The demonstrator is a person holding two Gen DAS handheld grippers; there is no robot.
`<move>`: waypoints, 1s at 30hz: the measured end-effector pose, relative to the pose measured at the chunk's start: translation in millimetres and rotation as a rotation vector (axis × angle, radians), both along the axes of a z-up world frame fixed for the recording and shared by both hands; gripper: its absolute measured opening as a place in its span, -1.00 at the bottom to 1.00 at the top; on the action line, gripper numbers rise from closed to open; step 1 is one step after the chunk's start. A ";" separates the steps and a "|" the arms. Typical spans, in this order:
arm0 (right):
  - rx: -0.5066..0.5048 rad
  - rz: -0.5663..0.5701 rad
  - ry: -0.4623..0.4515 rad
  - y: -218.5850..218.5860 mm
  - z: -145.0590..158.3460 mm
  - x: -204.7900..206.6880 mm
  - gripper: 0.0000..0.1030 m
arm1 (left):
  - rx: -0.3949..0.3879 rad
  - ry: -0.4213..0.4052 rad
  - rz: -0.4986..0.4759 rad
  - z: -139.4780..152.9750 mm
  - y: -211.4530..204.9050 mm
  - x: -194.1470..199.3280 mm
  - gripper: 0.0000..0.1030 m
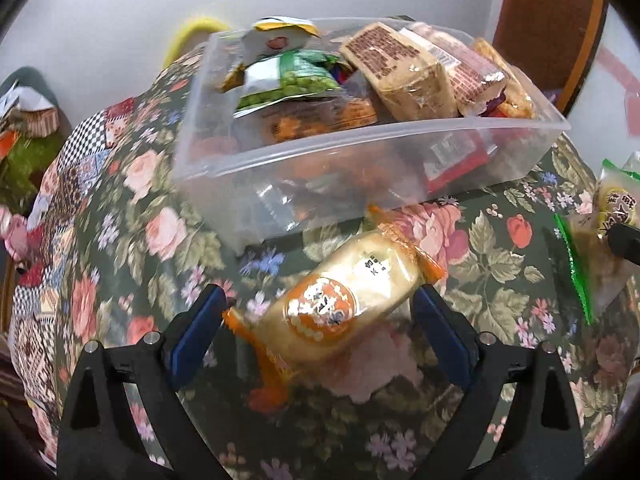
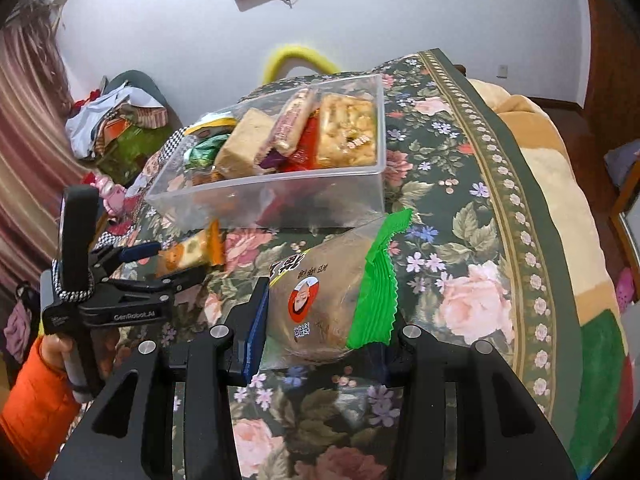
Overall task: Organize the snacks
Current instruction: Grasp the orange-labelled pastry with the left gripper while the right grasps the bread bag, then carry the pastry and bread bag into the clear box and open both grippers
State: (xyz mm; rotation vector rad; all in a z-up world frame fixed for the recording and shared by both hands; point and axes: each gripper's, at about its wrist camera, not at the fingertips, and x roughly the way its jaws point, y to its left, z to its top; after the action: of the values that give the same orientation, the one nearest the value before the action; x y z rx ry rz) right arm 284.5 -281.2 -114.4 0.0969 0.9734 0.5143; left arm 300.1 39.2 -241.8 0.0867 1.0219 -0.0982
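Straddling the orange-wrapped snack (image 1: 340, 312) with my left gripper (image 1: 320, 320) spread wide, pads clear of it, bare floral cloth (image 1: 500, 264) around it, clear bin (image 1: 400, 160) of snacks just beyond, my right gripper (image 2: 324, 316) clamped on the green-edged packet (image 2: 332, 304) near the bin's front wall.

cloth (image 1: 120, 216): dark green floral | packet (image 1: 332, 312): orange-trimmed | fingers (image 1: 200, 320): blue, seemingly
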 end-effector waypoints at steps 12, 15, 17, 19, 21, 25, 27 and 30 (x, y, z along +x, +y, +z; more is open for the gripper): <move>-0.008 0.019 -0.017 10.4 2.7 1.5 -0.23 | -0.106 -0.005 -0.021 1.4 5.4 -23.3 -0.35; -0.006 0.021 -0.032 13.7 7.9 1.9 -0.23 | -0.114 -0.038 -0.018 13.6 6.5 -40.2 -0.35; -0.009 0.024 -0.046 15.8 12.7 1.8 -0.23 | -0.124 -0.065 -0.017 24.6 7.8 -48.7 -0.35; -0.010 0.027 -0.059 17.1 17.5 2.7 -0.23 | -0.134 -0.091 -0.013 37.3 10.1 -57.7 -0.35; -0.012 0.027 -0.072 17.8 22.4 3.7 -0.23 | -0.142 -0.119 -0.007 51.7 8.6 -60.0 -0.35; -0.013 0.029 -0.116 19.2 37.6 9.6 -0.23 | -0.166 -0.168 0.007 78.4 12.9 -53.7 -0.35; -0.010 0.027 -0.140 19.8 45.8 13.9 -0.23 | -0.166 -0.190 0.017 88.3 16.4 -46.5 -0.35; -0.008 0.019 -0.177 20.7 57.4 24.2 -0.23 | -0.180 -0.207 0.050 97.1 24.9 -28.0 -0.35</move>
State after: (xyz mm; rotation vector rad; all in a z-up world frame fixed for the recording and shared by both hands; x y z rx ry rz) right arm 308.7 -260.5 -56.9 0.0344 0.8036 0.5278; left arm 272.1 64.1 -144.7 -0.0915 0.8046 -0.1327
